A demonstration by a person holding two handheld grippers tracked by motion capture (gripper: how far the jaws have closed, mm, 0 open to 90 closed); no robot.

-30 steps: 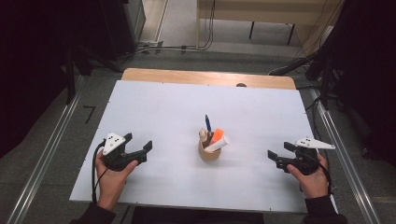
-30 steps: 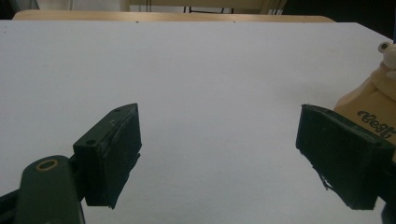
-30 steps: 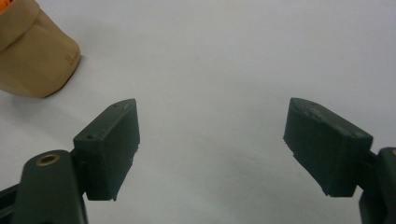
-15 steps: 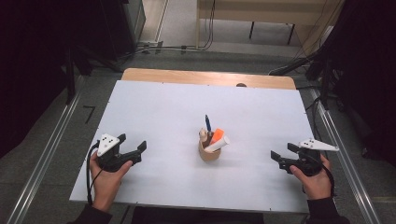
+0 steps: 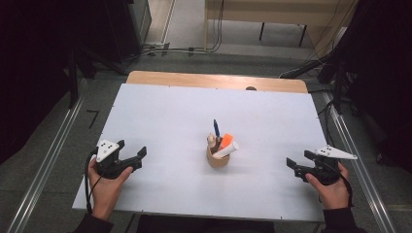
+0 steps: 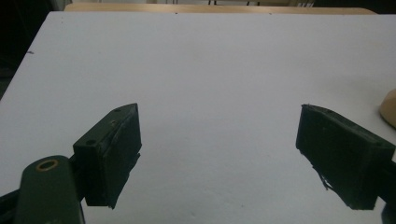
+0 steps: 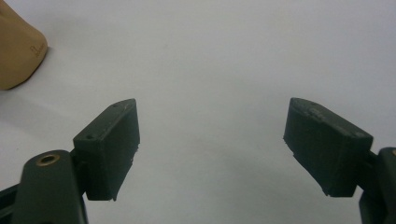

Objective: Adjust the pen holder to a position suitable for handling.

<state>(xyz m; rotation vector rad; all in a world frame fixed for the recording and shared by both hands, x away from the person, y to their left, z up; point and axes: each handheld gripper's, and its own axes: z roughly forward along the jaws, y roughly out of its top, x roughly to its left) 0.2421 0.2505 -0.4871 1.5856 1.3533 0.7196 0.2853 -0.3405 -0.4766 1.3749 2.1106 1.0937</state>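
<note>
From the high view there are two grippers and one cup: the left gripper sits near the table's left front corner in the person's left hand, the right gripper near the right front edge in the right hand, both with jaws spread and nothing between them. The tan cup stands upright about midway between them, well apart from each, and holds four things: a blue pen, an orange marker, a white tube leaning right, and a brownish piece I cannot identify. Bare white board lies all round the cup, out to a wooden strip along the far edge. In the left gripper view the two black jaws stand wide apart over bare board, the cup's rounded side showing at the right border. In the right gripper view the jaws are likewise wide apart and hold nothing, the cup at the upper left.
</note>
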